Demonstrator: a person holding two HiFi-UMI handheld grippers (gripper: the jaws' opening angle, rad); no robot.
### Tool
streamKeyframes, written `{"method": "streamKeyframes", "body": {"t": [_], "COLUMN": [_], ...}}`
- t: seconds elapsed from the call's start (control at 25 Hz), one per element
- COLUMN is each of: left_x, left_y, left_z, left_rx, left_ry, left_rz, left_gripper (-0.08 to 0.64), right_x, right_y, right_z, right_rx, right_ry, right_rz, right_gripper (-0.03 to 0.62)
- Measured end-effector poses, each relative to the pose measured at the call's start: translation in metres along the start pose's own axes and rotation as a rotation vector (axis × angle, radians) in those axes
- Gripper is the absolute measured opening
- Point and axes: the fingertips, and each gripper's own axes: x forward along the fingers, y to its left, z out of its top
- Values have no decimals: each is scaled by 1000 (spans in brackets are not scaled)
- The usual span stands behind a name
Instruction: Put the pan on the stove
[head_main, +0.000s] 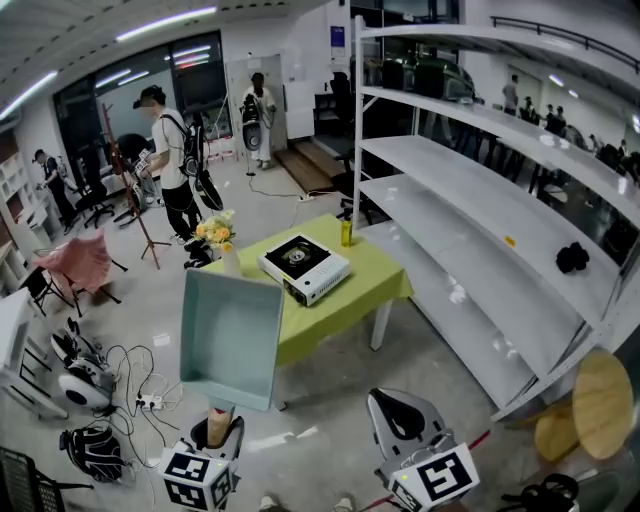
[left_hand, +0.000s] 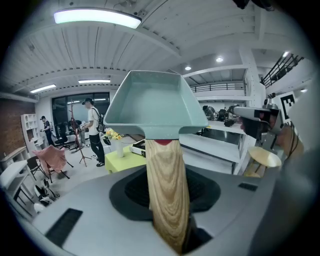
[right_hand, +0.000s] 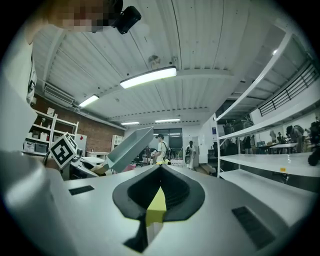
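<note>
A teal square pan (head_main: 232, 340) with a wooden handle (head_main: 219, 419) hangs tilted in the air, short of the table, its hollow facing me. My left gripper (head_main: 215, 432) is shut on that handle. In the left gripper view the handle (left_hand: 167, 195) runs up between the jaws to the pan (left_hand: 155, 107). A white one-burner stove (head_main: 304, 266) sits on the green-covered table (head_main: 375, 285) beyond the pan. My right gripper (head_main: 402, 412) hovers low on the right, shut with nothing in it. From the right gripper (right_hand: 160, 172) the pan (right_hand: 129, 147) shows at left.
A tall white shelving unit (head_main: 480, 200) stands along the right, with a black object (head_main: 572, 257) on one shelf. A flower vase (head_main: 218, 238) and a yellow bottle (head_main: 346, 232) stand on the table. People (head_main: 170, 160) stand behind. Cables (head_main: 140, 400) lie at left; a wooden stool (head_main: 602, 400) at right.
</note>
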Motion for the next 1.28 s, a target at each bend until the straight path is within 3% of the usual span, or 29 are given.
{"method": "streamKeyframes", "body": {"t": [0.16,0.72,1.28], "left_x": [4,44,143], "left_y": [-19,-37,18], "left_z": [2,19,39], "left_rx": [-29,7,6], "left_ry": [-9,-37,-17], "left_rz": [15,12,-25], "left_gripper": [135,137,137], "right_x": [-17,-10,97], "right_y": [-19,-56,-94], "right_z": [-9,-23,-48], "right_rx": [4,24,6], "right_ry": [21,8,68], "right_rz": [13,18,17], "right_gripper": [6,6,6]}}
